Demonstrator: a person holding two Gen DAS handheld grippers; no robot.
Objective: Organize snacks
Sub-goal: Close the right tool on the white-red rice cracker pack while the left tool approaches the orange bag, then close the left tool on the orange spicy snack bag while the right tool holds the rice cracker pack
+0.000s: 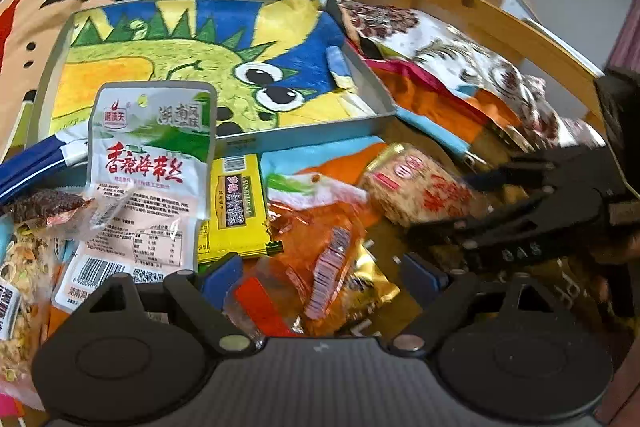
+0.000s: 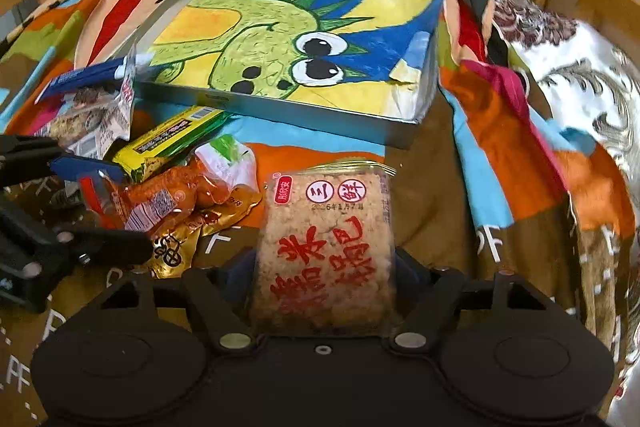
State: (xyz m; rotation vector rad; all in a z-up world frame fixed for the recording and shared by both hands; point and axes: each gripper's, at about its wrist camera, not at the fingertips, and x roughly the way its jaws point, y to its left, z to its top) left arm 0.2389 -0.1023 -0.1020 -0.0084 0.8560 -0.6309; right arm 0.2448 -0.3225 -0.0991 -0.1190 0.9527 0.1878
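The left claw (image 1: 322, 277) hung wide over an orange snack packet (image 1: 320, 259) in the loose pile on the bed. To its right, the right claw (image 2: 324, 267) pinched a rice cracker pack (image 2: 326, 247) near the tray (image 2: 280, 111); its slick wrapper might have slipped before reaching the tray.

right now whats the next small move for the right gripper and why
Probably carry the rice cracker pack forward over the dinosaur tray and release. The right gripper is shut on it, and the tray looks snack-free just ahead.
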